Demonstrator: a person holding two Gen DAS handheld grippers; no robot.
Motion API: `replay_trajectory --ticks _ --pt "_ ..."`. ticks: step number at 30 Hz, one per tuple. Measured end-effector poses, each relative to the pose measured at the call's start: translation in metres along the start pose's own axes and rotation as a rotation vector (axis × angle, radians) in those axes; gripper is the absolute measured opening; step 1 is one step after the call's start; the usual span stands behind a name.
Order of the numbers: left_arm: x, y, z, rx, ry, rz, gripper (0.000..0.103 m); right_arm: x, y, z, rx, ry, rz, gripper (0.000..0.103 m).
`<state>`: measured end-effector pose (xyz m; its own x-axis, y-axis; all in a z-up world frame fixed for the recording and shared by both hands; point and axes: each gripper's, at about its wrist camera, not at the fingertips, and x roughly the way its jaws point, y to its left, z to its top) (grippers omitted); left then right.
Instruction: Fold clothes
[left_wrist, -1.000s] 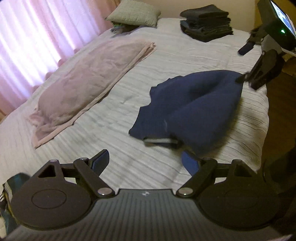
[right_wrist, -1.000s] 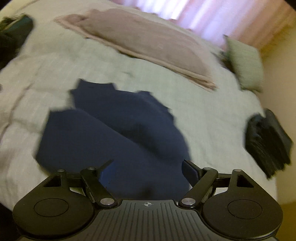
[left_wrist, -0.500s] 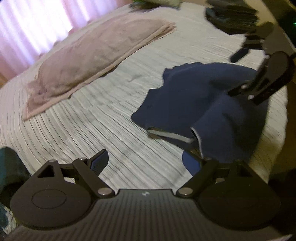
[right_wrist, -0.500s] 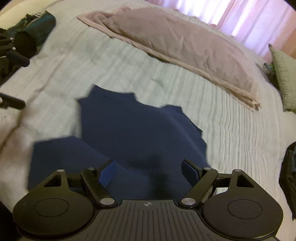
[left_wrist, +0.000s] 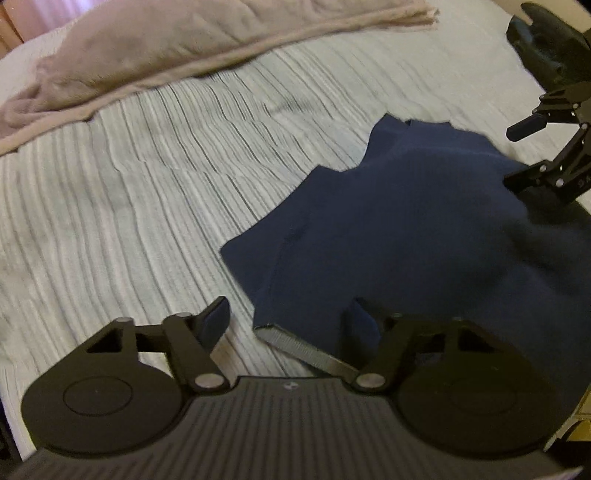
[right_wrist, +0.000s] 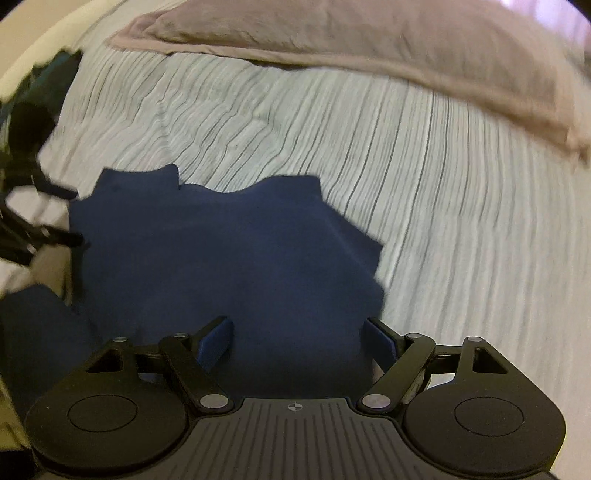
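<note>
My left gripper (left_wrist: 288, 325) and right gripper (right_wrist: 297, 339), fingers wide and empty, flank the navy shirt (left_wrist: 406, 236) near the bed (left_wrist: 147, 184) edge, hem under the left.

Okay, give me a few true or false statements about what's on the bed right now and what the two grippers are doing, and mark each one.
1. The navy garment lies on the striped bedspread. True.
2. The left gripper is clamped shut on the garment. False: its jaws stand wide open, with the garment's hem lying between them.
3. A pinkish-grey pillow lies on the bed beyond the garment. True.
4. The right gripper is shut. False: its jaws are spread apart over the navy fabric.
5. The garment is white. False: it is dark navy blue.
</note>
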<state>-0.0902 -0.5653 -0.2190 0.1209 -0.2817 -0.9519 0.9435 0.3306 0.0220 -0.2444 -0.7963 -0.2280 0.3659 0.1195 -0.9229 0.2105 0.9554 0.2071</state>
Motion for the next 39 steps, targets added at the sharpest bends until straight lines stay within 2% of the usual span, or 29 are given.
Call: replay_trajectory --ticks 1,2,4,5,6,7,11,14,16,18,19,20,21,22,24,28,31,34,39 --pt "0.004 -0.002 0.000 0.012 0.017 0.006 0.052 -0.002 -0.003 -0.002 0.032 0.000 0.017 0.070" --pt "0.003 -0.004 -0.001 0.025 0.027 0.008 0.037 -0.003 -0.006 -0.005 0.061 0.001 0.038 0.058" --pt "0.002 -0.008 -0.002 0.048 0.044 0.011 0.021 -0.009 -0.008 -0.010 0.119 0.000 0.067 0.028" --pt "-0.002 -0.009 -0.003 0.059 0.044 0.007 0.008 -0.013 -0.007 -0.012 0.123 -0.005 0.062 0.019" --pt "-0.008 -0.012 -0.004 0.073 0.038 -0.001 0.003 -0.020 -0.003 -0.013 0.114 -0.017 0.045 0.007" --pt "-0.014 -0.014 -0.005 0.087 0.032 -0.009 0.000 -0.029 0.001 -0.015 0.107 -0.037 0.027 0.002" --pt "-0.054 -0.030 -0.007 0.170 -0.053 -0.060 0.000 -0.076 0.019 -0.025 0.134 -0.143 -0.049 0.001" --pt "-0.091 -0.046 -0.009 0.237 -0.144 -0.132 0.000 -0.111 0.033 -0.046 0.206 -0.195 -0.164 0.001" --pt "-0.116 -0.061 -0.011 0.291 -0.205 -0.206 0.000 -0.131 0.041 -0.065 0.273 -0.215 -0.237 0.002" --pt "-0.138 -0.080 -0.017 0.362 -0.252 -0.280 0.000 -0.149 0.047 -0.086 0.370 -0.225 -0.245 0.002" --pt "-0.149 -0.091 -0.021 0.408 -0.269 -0.315 0.000 -0.157 0.053 -0.096 0.412 -0.235 -0.233 0.007" --pt "-0.156 -0.097 -0.026 0.436 -0.279 -0.335 0.000 -0.165 0.060 -0.105 0.447 -0.246 -0.225 0.016" --pt "-0.156 -0.093 -0.032 0.433 -0.273 -0.322 0.000 -0.172 0.071 -0.112 0.460 -0.263 -0.234 0.057" --pt "-0.156 -0.088 -0.038 0.429 -0.268 -0.310 0.000 -0.179 0.084 -0.119 0.461 -0.282 -0.253 0.083" --pt "-0.157 -0.079 -0.051 0.423 -0.257 -0.285 0.000 -0.185 0.112 -0.123 0.427 -0.303 -0.261 0.083" --pt "-0.158 -0.061 -0.076 0.409 -0.236 -0.236 0.000 -0.159 0.154 -0.111 0.338 -0.248 -0.229 0.083" --pt "-0.159 -0.048 -0.094 0.399 -0.220 -0.199 0.007 -0.123 0.175 -0.090 0.263 -0.202 -0.144 0.083" --pt "-0.159 -0.033 -0.112 0.379 -0.202 -0.160 0.008 -0.084 0.196 -0.067 0.185 -0.165 -0.055 0.083" --pt "-0.149 0.017 -0.126 0.193 -0.149 -0.048 0.012 -0.021 0.227 -0.030 0.138 -0.065 -0.012 0.083"
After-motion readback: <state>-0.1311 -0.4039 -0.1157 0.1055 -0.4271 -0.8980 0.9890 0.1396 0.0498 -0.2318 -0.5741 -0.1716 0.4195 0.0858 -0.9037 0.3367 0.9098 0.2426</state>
